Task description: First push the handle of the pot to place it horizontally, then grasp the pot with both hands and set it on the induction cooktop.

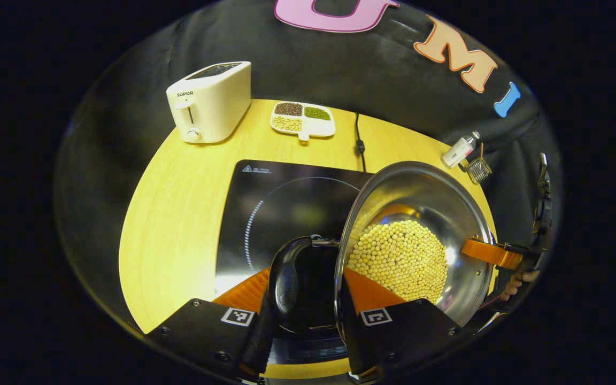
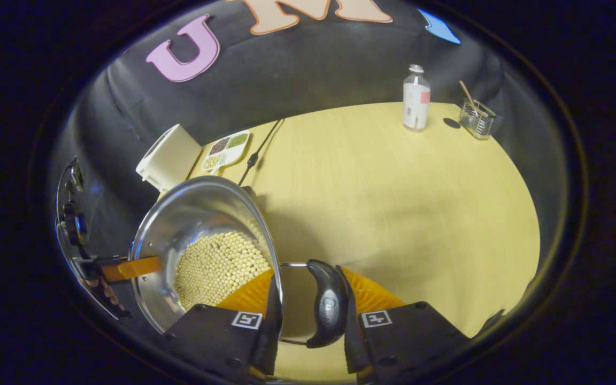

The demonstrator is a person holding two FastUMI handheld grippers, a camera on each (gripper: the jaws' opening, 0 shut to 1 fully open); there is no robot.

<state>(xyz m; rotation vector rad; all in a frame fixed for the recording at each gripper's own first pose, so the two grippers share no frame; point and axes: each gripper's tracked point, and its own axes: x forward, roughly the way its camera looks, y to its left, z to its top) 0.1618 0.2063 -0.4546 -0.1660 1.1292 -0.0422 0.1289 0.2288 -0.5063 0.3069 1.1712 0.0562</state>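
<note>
A steel pot (image 1: pixel 420 198) with several yellow beans (image 1: pixel 401 259) in it overlaps the right edge of the black induction cooktop (image 1: pixel 281 203). My left gripper (image 1: pixel 308 278) is shut on the pot's near black handle (image 1: pixel 294 283), one finger outside the handle and the other inside the rim. In the right gripper view, my right gripper (image 2: pixel 308 283) is shut the same way on the opposite black handle (image 2: pixel 328 305) of the pot (image 2: pixel 195 214). Each view also shows the other gripper across the rim: the right gripper (image 1: pixel 500 254) and the left gripper (image 2: pixel 126 267).
On the wooden table (image 2: pixel 393 203) stand a white toaster (image 1: pixel 209 101) and a sectioned dish of beans (image 1: pixel 302 118) at the back. A black cable (image 1: pixel 360 141) runs to the cooktop. A small bottle (image 2: pixel 416 99) and a glass holder (image 2: pixel 477 120) sit at the far side.
</note>
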